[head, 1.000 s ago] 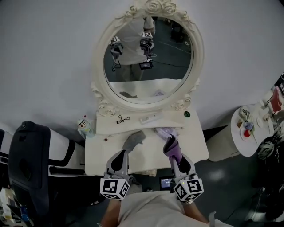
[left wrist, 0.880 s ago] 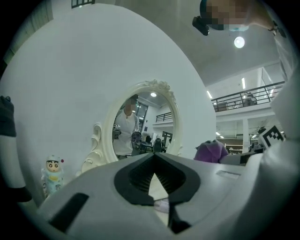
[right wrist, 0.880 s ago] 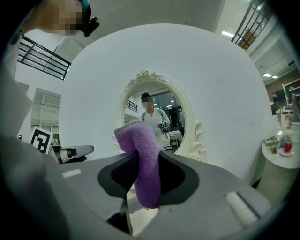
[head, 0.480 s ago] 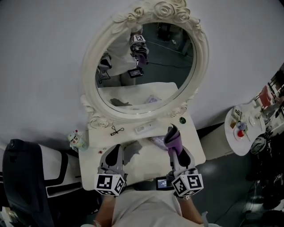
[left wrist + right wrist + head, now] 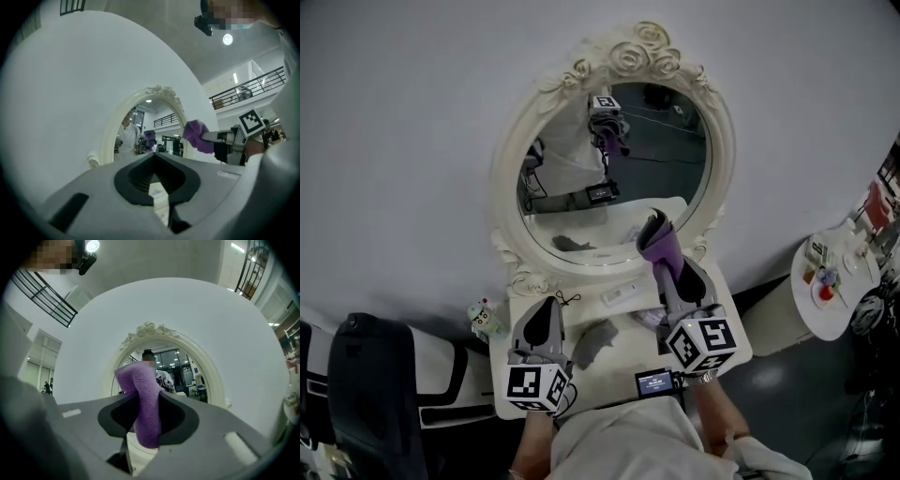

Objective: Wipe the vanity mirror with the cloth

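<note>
Cloth, purple and fuzzy, is squeezed tight between the two jaws of the right gripper. It sticks up past the jaw tips. In the head view the cloth sits in the middle of the frame, in front of the lower right part of the vanity mirror. I cannot tell if it touches the glass.

The left gripper is lower and to the left, over the white table. Its jaws are pressed together with nothing in them.

A grey rag lies on the table between the two grippers. A white stick-shaped thing lies near the mirror's bottom edge. A little toy stands by the table's left corner. A black chair is in the lower left. A round white table with small things on it is at the right edge.
</note>
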Demonstrator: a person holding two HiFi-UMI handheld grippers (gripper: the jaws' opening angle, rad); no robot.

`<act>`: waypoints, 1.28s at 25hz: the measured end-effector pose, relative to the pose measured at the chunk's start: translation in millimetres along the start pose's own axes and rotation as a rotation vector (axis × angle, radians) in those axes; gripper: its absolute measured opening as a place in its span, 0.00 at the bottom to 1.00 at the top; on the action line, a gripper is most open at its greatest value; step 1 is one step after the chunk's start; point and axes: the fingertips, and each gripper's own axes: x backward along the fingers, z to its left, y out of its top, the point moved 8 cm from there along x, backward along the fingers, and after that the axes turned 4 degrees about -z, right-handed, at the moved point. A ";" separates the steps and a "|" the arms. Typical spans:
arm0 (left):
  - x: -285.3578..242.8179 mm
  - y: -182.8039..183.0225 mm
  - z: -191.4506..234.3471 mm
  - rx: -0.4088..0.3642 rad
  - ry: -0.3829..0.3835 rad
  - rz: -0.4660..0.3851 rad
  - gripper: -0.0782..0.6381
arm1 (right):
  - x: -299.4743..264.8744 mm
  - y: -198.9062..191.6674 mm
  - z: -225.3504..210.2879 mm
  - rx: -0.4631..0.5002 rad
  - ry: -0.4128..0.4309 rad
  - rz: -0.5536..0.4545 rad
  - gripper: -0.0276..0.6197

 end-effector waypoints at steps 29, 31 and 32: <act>-4.6 90.0 -24.2 -0.073 0.213 -0.071 0.11 | -207.1 136.7 60.9 0.158 0.253 -0.098 0.22; -8.6 86.6 -24.7 -0.065 0.201 -0.068 0.11 | -207.5 137.7 54.8 0.168 0.232 -0.106 0.22; -11.4 84.7 -25.3 -0.059 0.194 -0.067 0.11 | -206.9 138.5 50.0 0.171 0.214 -0.112 0.22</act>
